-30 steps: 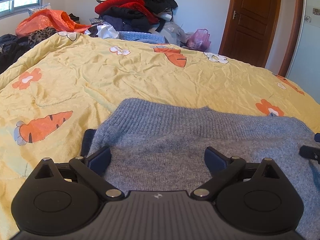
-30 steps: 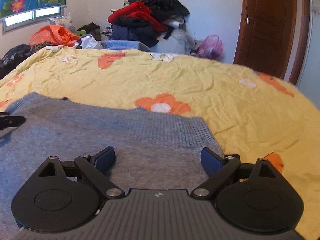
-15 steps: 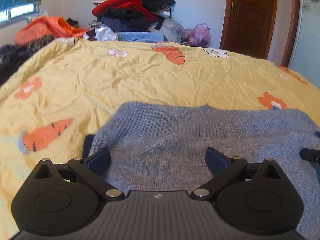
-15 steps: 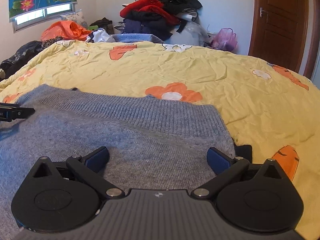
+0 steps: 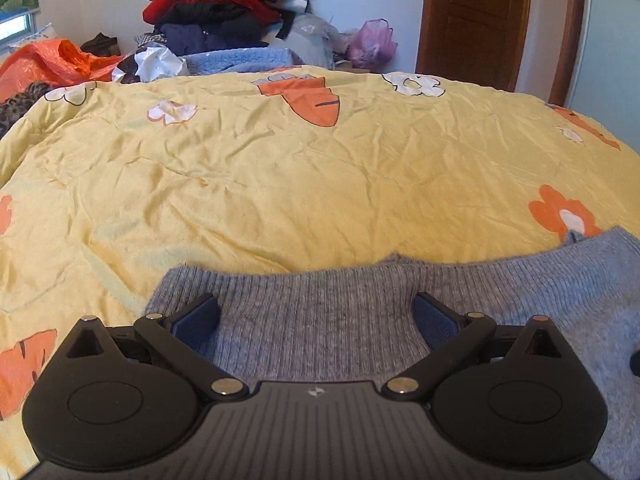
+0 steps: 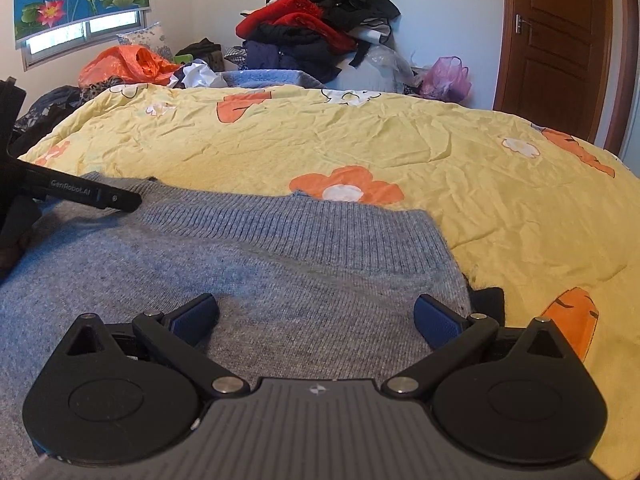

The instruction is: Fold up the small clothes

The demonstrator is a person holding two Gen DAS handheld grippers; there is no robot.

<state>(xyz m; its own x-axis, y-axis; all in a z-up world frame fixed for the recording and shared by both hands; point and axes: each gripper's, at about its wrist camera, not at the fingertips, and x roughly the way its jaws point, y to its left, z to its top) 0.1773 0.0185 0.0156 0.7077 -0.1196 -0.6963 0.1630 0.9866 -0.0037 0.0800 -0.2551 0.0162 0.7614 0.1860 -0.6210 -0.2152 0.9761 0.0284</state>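
A grey knitted sweater (image 6: 248, 280) is being spread flat on the near part of a yellow bed quilt (image 5: 280, 184). Both the left claw (image 5: 316, 314) and right claw (image 6: 316, 314) are being held wide open above it, gripping nothing, probably being readied for a fold.

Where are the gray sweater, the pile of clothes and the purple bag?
gray sweater (image 6: 280, 280): right wrist view, on its flat knit body.
pile of clothes (image 6: 312, 28): right wrist view, on a red garment.
purple bag (image 5: 372, 42): left wrist view, on its crinkled side.
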